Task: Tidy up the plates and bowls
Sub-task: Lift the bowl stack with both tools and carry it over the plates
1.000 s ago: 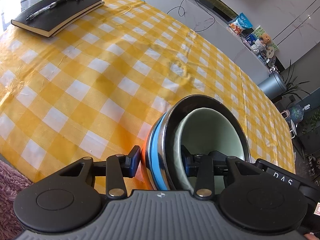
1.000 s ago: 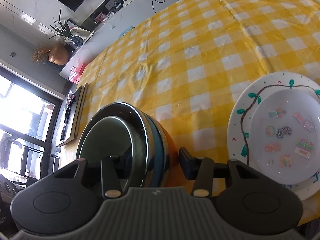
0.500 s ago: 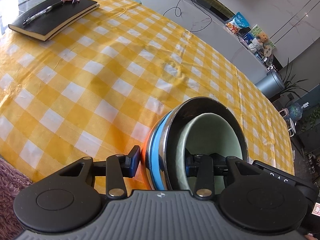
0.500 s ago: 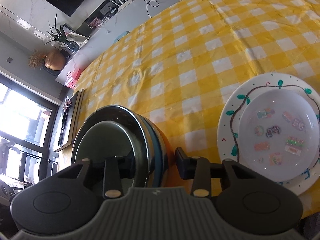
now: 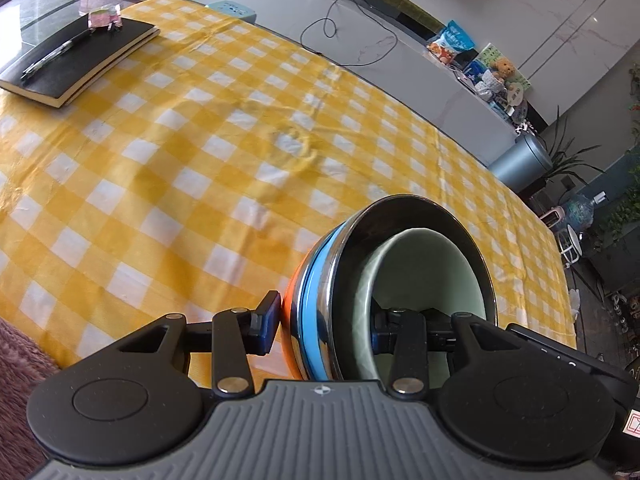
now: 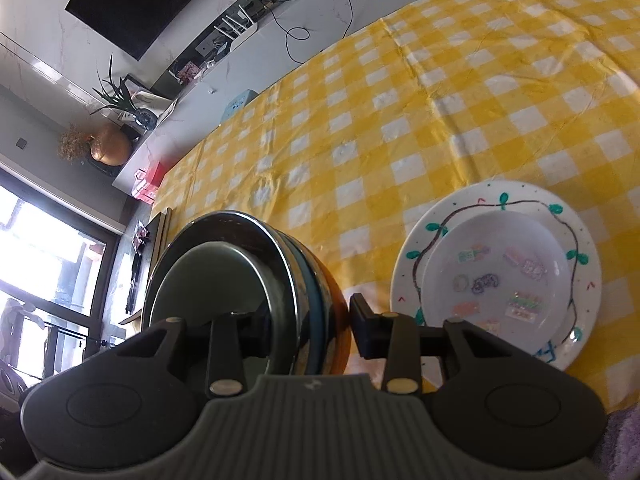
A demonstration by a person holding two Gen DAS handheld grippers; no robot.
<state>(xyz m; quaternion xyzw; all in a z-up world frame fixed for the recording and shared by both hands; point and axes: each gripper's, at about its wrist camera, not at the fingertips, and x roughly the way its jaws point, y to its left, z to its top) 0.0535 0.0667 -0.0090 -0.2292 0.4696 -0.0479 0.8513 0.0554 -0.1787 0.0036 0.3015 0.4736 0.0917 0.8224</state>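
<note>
Yellow-check surface (image 5: 168, 184) carries plates (image 6: 496, 276); L gripper (image 5: 324, 322) & R gripper (image 6: 308, 322), whose jaws have just been closing, pinch opposite rims of nested bowls (image 5: 400, 280) (stiff, slick, probably hefty); grip rims.

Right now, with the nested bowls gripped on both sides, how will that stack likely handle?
The nested bowls look rigid, and the shiny steel rim is probably slippery. The green inner bowl sits loose, so it may shift if tilted. Each gripper's fingers straddle the wall, which probably steadies it.
</note>
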